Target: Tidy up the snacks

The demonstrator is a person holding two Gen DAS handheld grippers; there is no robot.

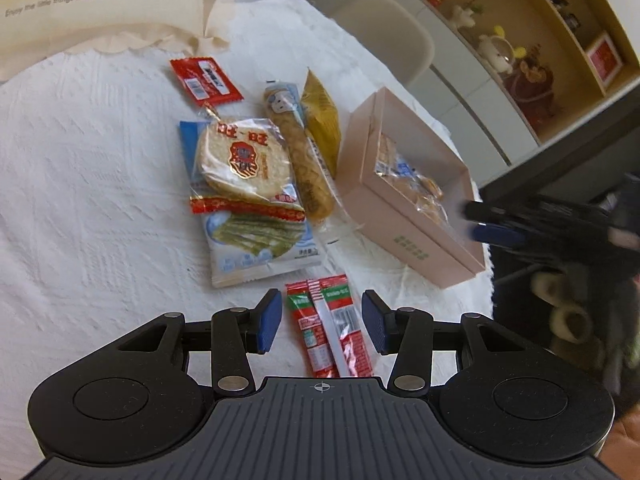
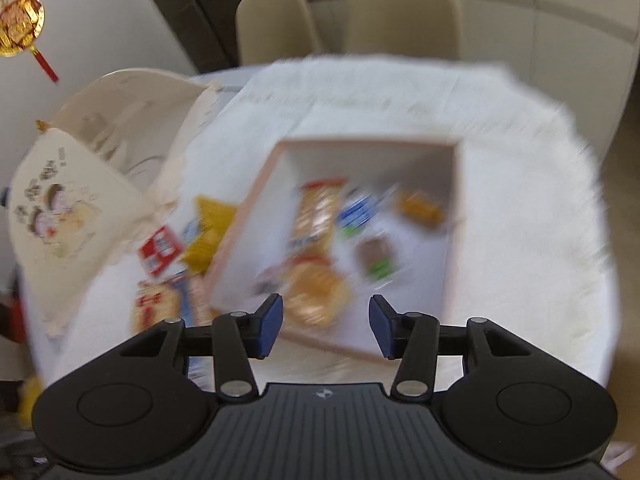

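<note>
A pink box (image 1: 404,220) stands on the white tablecloth with wrapped snacks inside. Loose snacks lie left of it: a round rice cracker pack (image 1: 244,160), a seaweed cracker pack (image 1: 256,240), a long roll snack (image 1: 304,156), a yellow packet (image 1: 320,116) and a red packet (image 1: 206,80). My left gripper (image 1: 322,322) is open, its pads either side of a red sausage-stick pack (image 1: 332,332). My right gripper (image 2: 326,326) is open and empty above the near edge of the box (image 2: 252,216); this view is blurred. It also shows in the left wrist view (image 1: 496,224) at the box's right end.
A cream cloth bag (image 1: 100,4) lies at the back left of the table. Beige chairs (image 2: 400,16) stand behind the table. Shelves with toys (image 1: 520,60) line the wall on the right. The table edge (image 1: 486,280) drops off just past the box.
</note>
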